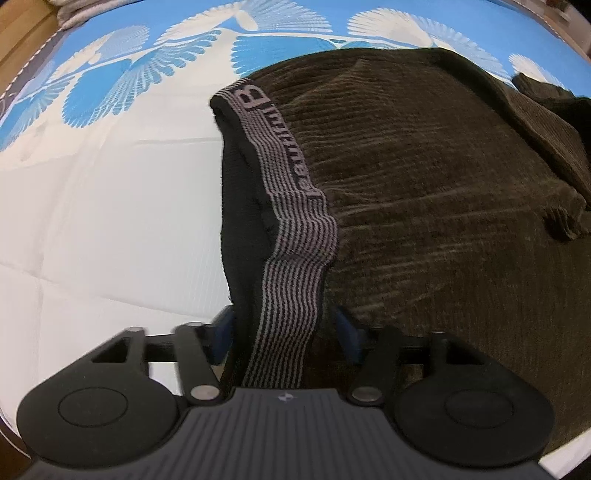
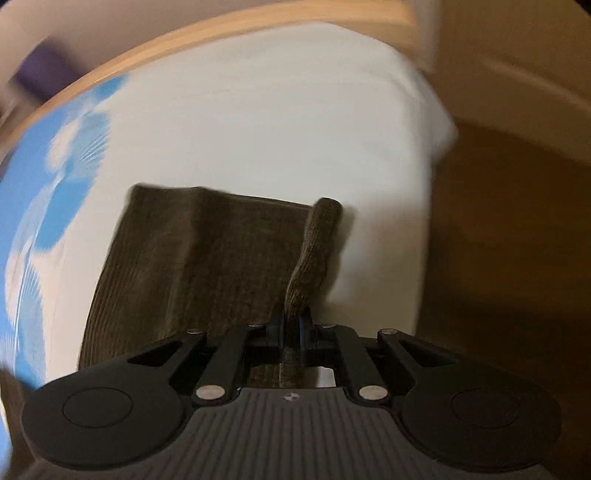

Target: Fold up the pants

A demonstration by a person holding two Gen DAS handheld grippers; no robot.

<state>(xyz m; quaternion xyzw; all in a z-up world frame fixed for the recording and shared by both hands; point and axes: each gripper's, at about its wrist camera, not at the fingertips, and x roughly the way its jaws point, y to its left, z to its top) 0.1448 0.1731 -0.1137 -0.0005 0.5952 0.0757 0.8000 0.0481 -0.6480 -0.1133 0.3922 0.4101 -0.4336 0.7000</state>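
Note:
Dark brown corduroy pants (image 1: 424,177) lie on a bed with a white and blue patterned sheet (image 1: 103,206). Their grey-and-black striped elastic waistband (image 1: 291,266) runs down between the blue pads of my left gripper (image 1: 284,332), whose jaws stand wide apart around it; I cannot tell if they grip it. In the right wrist view, the pants (image 2: 192,258) lie flat, and my right gripper (image 2: 291,325) is shut on a raised fold of their brown fabric (image 2: 314,251) at the right edge.
The right wrist view is blurred by motion. A wooden bed frame (image 2: 221,40) curves along the far side, with brown floor (image 2: 498,240) past the bed's right edge. A grey cloth (image 1: 70,11) lies at the bed's far left corner.

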